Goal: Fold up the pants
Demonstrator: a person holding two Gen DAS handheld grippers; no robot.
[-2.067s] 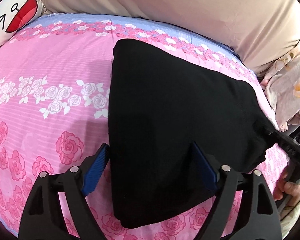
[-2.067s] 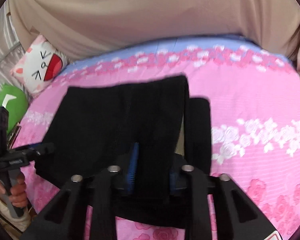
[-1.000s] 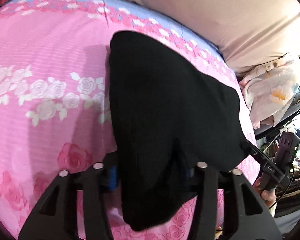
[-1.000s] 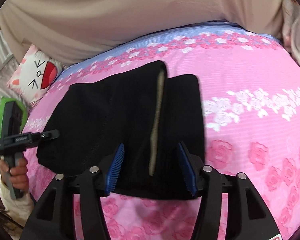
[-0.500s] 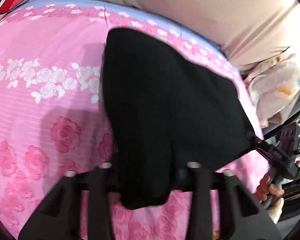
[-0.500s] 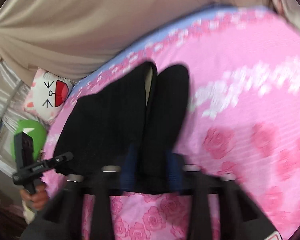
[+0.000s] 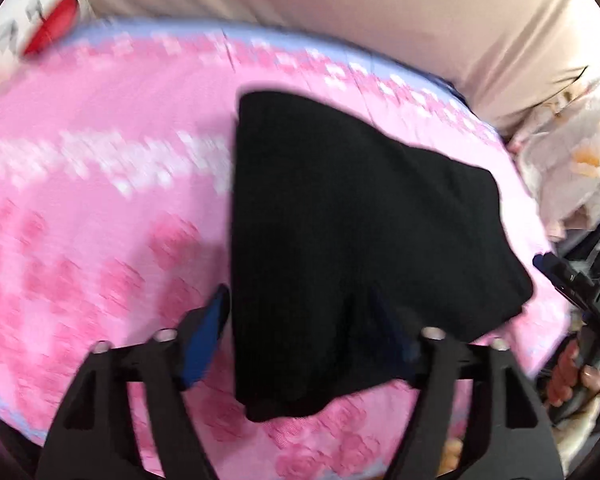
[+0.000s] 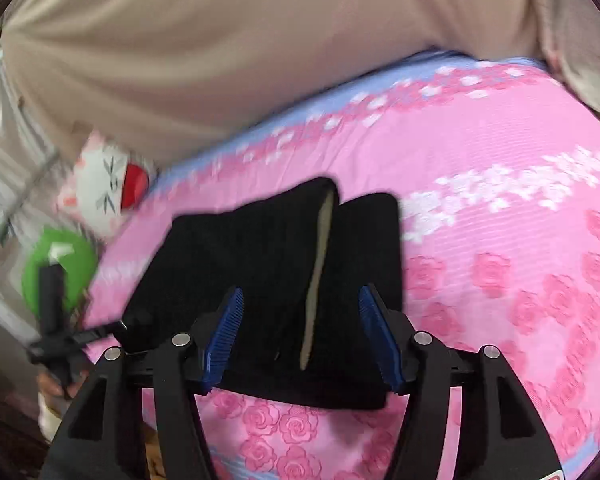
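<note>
The black pants (image 7: 352, 220) lie folded in a compact stack on the pink rose-print sheet (image 7: 100, 208). My left gripper (image 7: 300, 332) hovers over the stack's near corner. Its jaws are opening, the cloth lies between them, and the pads do not press on it. In the right wrist view the pants (image 8: 260, 264) show a beige lining strip (image 8: 320, 272) along a fold. My right gripper (image 8: 302, 336) straddles that near edge, its jaws opening and its blue pads clear of the cloth. Each gripper also shows at the other view's edge: the right gripper (image 7: 572, 284) and the left gripper (image 8: 56, 320).
A beige cloth (image 8: 220, 60) rises behind the far side of the bed. A white cat-face cushion (image 8: 104, 188) and a green object (image 8: 64, 268) sit at the left end. Floral fabric (image 7: 572, 160) is piled at the other end. A hand (image 7: 576, 376) grips the right tool's handle.
Half a second ago both grippers were pinched on the pants' near edge. Both now stand apart with the cloth released, and the views have pulled back a little.
</note>
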